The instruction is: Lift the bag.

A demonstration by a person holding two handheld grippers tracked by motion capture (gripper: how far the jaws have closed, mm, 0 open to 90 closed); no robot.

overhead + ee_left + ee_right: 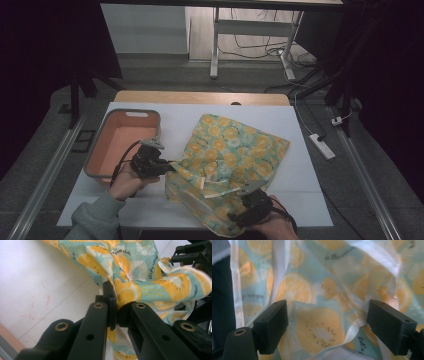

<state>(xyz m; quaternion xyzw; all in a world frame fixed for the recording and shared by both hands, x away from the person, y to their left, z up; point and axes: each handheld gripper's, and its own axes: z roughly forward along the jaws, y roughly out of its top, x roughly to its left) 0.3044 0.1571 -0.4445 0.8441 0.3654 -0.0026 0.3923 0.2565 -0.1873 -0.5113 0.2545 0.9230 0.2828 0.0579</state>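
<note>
Now we're over the white table [150, 200], and the action is all about a cloth [230, 150] printed with orange slices on pale green, lying rumpled across the middle and the near edge of the tabletop. Left gripper [167, 167] first: its jaws are pinched tight on a bunched fold at the cloth's left edge, and the left gripper view [113, 307] shows the fabric squeezed right between the black pads (no daylight there at all). The person's left hand [125, 182] wraps the gripper body, a grey-green sleeve [92, 220] coming in from the bottom, cable looping back beside it.

Over to the right gripper [235, 217], down at the near edge of the table, on top of the cloth's lower corner. Its jaws stand wide apart; in the right gripper view [327, 325] the two pads sit far to either side with printed fabric and a white hem spread between them, neither pad pressing on it. Nothing held there.

Off to the left, just beside the left gripper, sits an orange tub [107, 150] with a grey rim, apart from the cloth.
</note>
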